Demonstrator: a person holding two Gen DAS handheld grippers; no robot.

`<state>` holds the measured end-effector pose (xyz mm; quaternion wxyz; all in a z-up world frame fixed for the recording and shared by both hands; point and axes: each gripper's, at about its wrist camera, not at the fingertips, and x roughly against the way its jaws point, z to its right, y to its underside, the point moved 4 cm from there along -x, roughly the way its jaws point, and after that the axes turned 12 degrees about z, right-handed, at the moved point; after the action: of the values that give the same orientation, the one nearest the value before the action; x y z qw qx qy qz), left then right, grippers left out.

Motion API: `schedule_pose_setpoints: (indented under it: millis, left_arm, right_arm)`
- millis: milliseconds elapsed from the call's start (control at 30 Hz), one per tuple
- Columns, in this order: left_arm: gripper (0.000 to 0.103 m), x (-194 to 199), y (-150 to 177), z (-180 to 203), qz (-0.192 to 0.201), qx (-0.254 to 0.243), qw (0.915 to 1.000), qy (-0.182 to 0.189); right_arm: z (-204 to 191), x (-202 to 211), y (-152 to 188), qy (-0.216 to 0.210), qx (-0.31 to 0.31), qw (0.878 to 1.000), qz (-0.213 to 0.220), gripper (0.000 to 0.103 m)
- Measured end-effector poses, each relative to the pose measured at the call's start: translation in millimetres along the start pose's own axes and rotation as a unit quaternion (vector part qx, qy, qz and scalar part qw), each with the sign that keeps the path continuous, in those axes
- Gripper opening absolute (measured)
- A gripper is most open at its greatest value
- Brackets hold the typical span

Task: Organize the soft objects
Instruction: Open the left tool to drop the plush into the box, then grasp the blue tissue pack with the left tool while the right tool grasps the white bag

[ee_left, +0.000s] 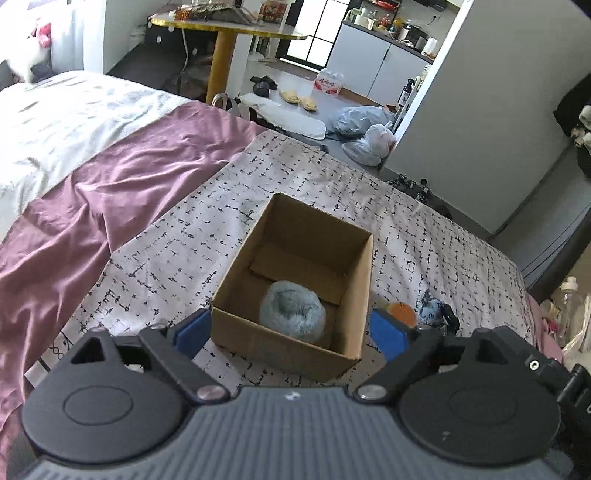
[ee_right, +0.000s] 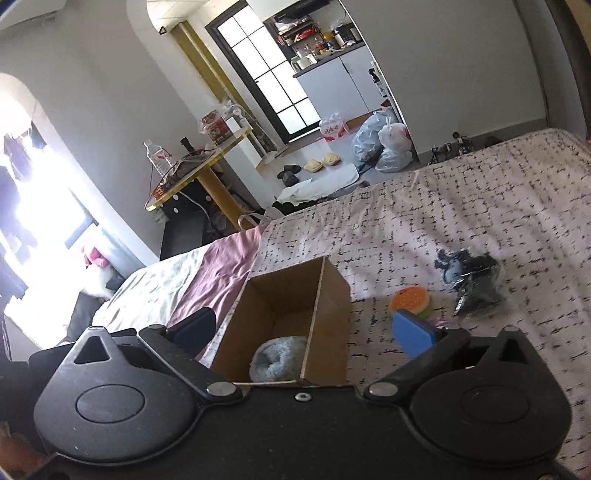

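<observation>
An open cardboard box (ee_left: 295, 343) stands on the patterned bedspread (ee_left: 295, 184); it also shows in the right wrist view (ee_right: 332, 295). A fluffy light-blue round soft object (ee_left: 291, 314) lies inside it, also seen in the right wrist view (ee_right: 277, 360). An orange burger-shaped plush (ee_right: 410, 299) and a dark blue-black soft item (ee_right: 469, 277) lie on the bed right of the box; both peek out in the left wrist view (ee_left: 402, 312) (ee_left: 437, 310). My left gripper (ee_left: 291, 332) is open and empty above the box's near side. My right gripper (ee_right: 303, 332) is open and empty.
A mauve sheet (ee_left: 110, 184) and a white quilt (ee_left: 55, 118) cover the bed's left part. Beyond the bed are a round yellow-edged table (ee_left: 221, 22), slippers (ee_left: 299, 99), filled plastic bags (ee_left: 365, 140) on the floor and a kitchen counter (ee_left: 376, 55).
</observation>
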<state>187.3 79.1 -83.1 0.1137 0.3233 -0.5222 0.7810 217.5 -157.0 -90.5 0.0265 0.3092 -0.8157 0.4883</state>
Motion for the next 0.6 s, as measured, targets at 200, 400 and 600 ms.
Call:
schedule_pose_setpoints:
  millis: [200,400,600]
  left_arm:
    - [0.103,10.9,10.3,19.5,0.012,-0.018,0.9997,0.012]
    - [0.103,18.7,22.0,42.3,0.011,-0.042,0.9988,0.025]
    - [0.103,23.9,31.6,62.0,0.009,-0.048,0.9979,0.042]
  right_arm:
    - [18.9,15.5,-6.2,0.011,0.015,1.000,-0.014,0.103]
    - [38.0,34.4,-15.5,0.019,0.030,0.999,-0.013,0.103]
    - [51.9,42.4,-17.1,0.028,0.049,0.998,-0.017,0.103]
